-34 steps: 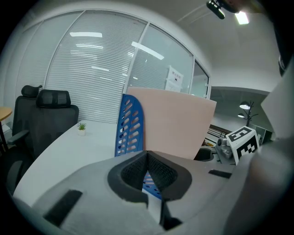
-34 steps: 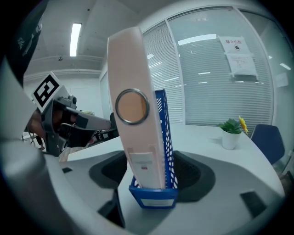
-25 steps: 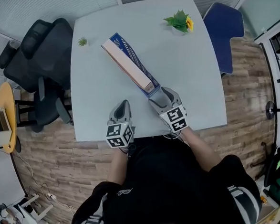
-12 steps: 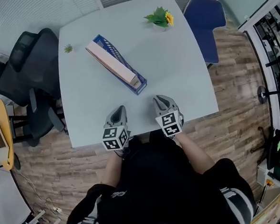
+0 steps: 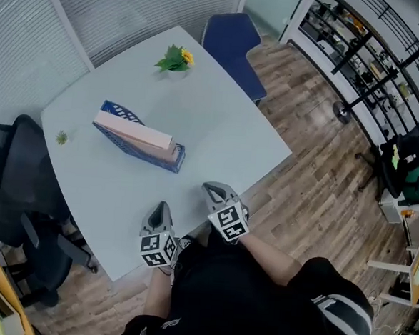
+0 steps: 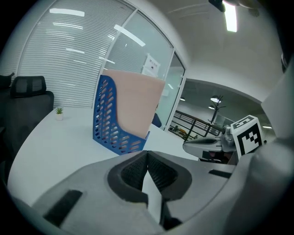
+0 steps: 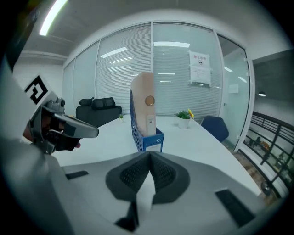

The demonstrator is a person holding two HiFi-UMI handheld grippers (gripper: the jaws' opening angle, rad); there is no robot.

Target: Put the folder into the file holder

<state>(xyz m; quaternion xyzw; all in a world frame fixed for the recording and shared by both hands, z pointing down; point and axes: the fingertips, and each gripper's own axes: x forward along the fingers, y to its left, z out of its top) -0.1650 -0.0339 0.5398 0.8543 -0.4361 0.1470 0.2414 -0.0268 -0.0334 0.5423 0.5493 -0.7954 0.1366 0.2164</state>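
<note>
A pink folder point(image 5: 133, 131) stands in the blue perforated file holder point(image 5: 144, 154) on the pale grey table point(image 5: 220, 121). Both grippers hover near the table's front edge, apart from the holder. My left gripper point(image 5: 161, 207) is shut with nothing in it. My right gripper point(image 5: 210, 188) has just been closing and is now shut with nothing between its jaws. The left gripper view shows the folder point(image 6: 138, 101) rising out of the holder point(image 6: 108, 126) beyond the shut left gripper point(image 6: 147, 156). The right gripper view faces the holder's point(image 7: 149, 137) narrow end and the folder's point(image 7: 144, 103) spine.
A potted sunflower point(image 5: 176, 57) stands at the table's far corner, and a tiny green plant point(image 5: 61, 138) at its left edge. A blue chair point(image 5: 236, 47) stands behind the table, a black office chair point(image 5: 8, 185) at the left. Wooden floor and shelving lie to the right.
My right gripper has left the holder's near end, drawn back toward the front edge and shut. The left gripper has moved back too. The head view has swung, so the table sits turned.
</note>
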